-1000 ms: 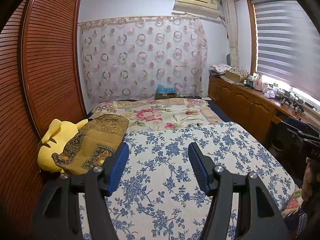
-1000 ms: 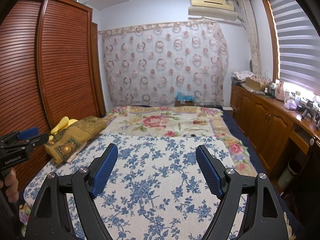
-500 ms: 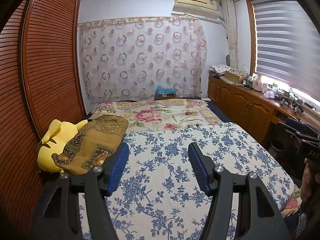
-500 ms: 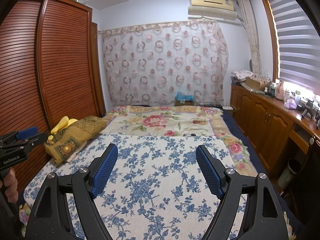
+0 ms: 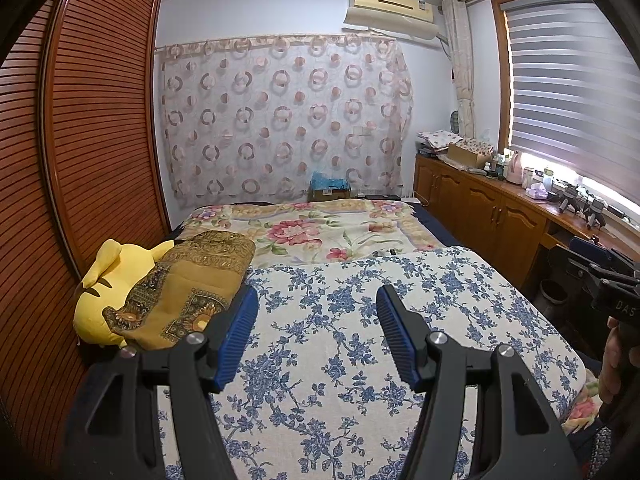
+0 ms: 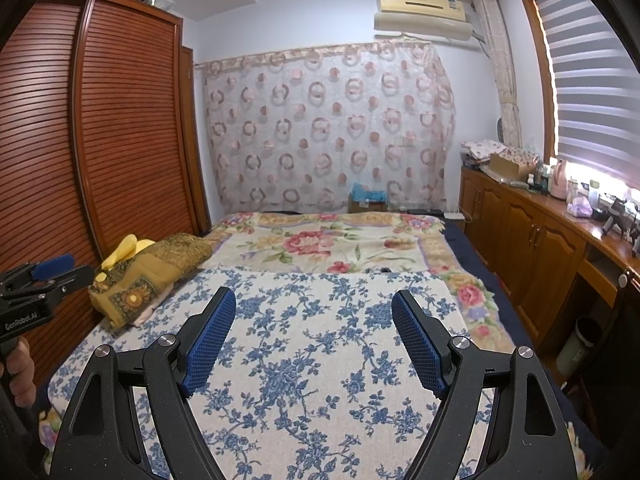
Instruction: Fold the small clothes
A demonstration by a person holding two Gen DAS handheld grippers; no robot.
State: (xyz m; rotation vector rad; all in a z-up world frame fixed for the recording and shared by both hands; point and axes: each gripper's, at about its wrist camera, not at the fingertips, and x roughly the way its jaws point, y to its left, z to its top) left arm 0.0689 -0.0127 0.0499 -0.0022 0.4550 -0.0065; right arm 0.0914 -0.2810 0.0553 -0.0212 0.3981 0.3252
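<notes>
Two empty grippers, your left gripper (image 5: 316, 334) and right gripper (image 6: 314, 336), gape wide over the bed (image 6: 320, 380); a possibly folded ochre cloth (image 5: 188, 280) lies leftward.

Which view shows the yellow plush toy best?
Left wrist. There the yellow plush toy lies by the wardrobe with its head and ears clearly visible, only partly covered by the mustard patterned cloth. In the right wrist view that cloth hides nearly all of it; only a yellow ear pokes out.

matt printed cloth bedspread (image 5: 340, 344); glossy slatted wood wardrobe (image 5: 100, 128).
</notes>
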